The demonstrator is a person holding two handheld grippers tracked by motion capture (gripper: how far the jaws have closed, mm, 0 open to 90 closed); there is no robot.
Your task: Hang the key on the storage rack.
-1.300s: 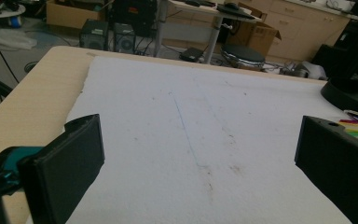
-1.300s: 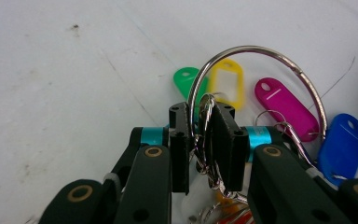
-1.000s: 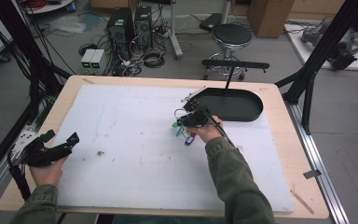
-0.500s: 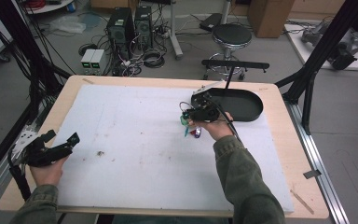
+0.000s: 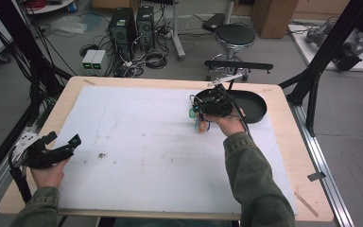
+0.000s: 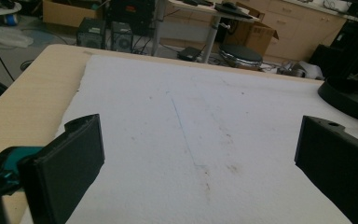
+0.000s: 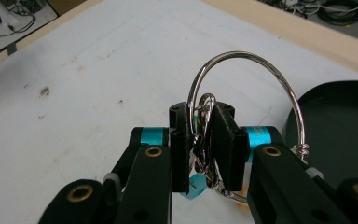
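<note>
A large wire ring [image 7: 244,52] with small clasps and coloured tags hangs from my right gripper [image 7: 201,116], whose jaws are shut on the clasps. In the high view that right gripper [image 5: 202,113] is held just above the white mat [image 5: 137,142], beside the left end of a black oval tray [image 5: 254,107]. A green tag [image 5: 192,113] and an orange tag [image 5: 201,126] dangle under it. My left gripper [image 5: 62,139] rests at the table's left edge, open. Between its jaws, the left gripper [image 6: 200,149] holds nothing, and bare mat lies ahead.
The black tray [image 7: 340,126] lies at the far right of the table. A small dark speck [image 5: 101,155] marks the mat near the left hand. Behind the table stand a stool [image 5: 235,35], computer cases [image 5: 131,23] and cables. Black frame posts [image 5: 328,47] flank the table.
The right gripper has moved away and to the right with the ring bunch, closer to the black tray. The left gripper has stayed put.
</note>
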